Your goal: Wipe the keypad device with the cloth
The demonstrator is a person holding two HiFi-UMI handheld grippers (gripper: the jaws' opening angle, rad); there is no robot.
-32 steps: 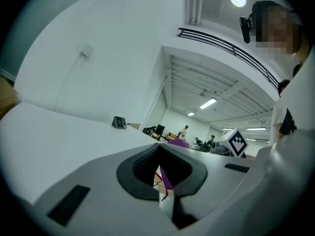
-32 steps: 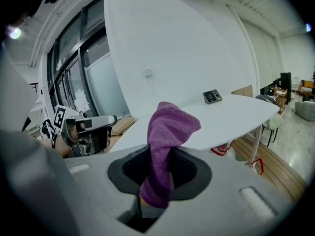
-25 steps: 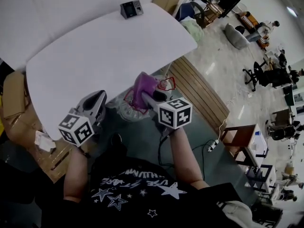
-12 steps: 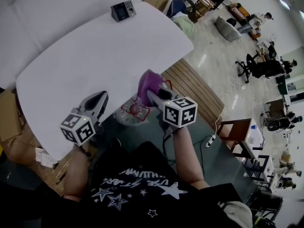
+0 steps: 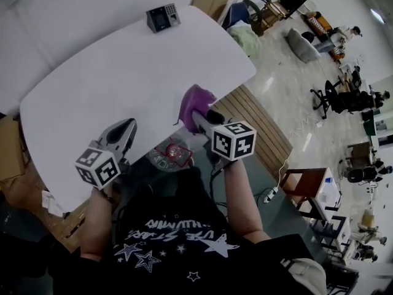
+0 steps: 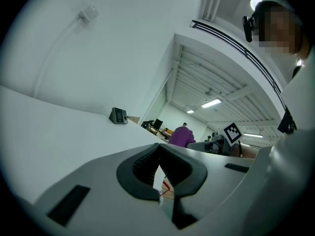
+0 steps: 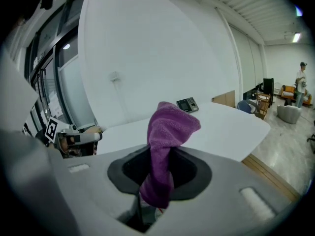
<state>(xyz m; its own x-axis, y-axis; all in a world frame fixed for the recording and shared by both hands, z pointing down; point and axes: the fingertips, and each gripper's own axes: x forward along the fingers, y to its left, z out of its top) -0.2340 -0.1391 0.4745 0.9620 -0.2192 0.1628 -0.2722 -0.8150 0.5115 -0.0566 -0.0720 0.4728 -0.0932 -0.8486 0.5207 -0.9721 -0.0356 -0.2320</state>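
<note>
The dark keypad device (image 5: 163, 18) stands at the far edge of the white table (image 5: 123, 72); it also shows small in the left gripper view (image 6: 118, 115) and the right gripper view (image 7: 187, 104). My right gripper (image 5: 196, 115) is shut on a purple cloth (image 5: 195, 105), which sticks up from between its jaws (image 7: 167, 136) at the table's near right edge. My left gripper (image 5: 128, 126) hovers over the near edge, to the left, shut with nothing in it (image 6: 158, 149). Both are far from the device.
Below the table edge, between the grippers, a clear round object with a red wire frame (image 5: 170, 154) rests on the floor. A wooden slatted panel (image 5: 258, 118) lies to the right, cardboard boxes (image 5: 9, 146) to the left, chairs (image 5: 245, 17) behind the table.
My right gripper has carried the purple cloth a little forward, over the table's edge. The left gripper has hardly moved.
</note>
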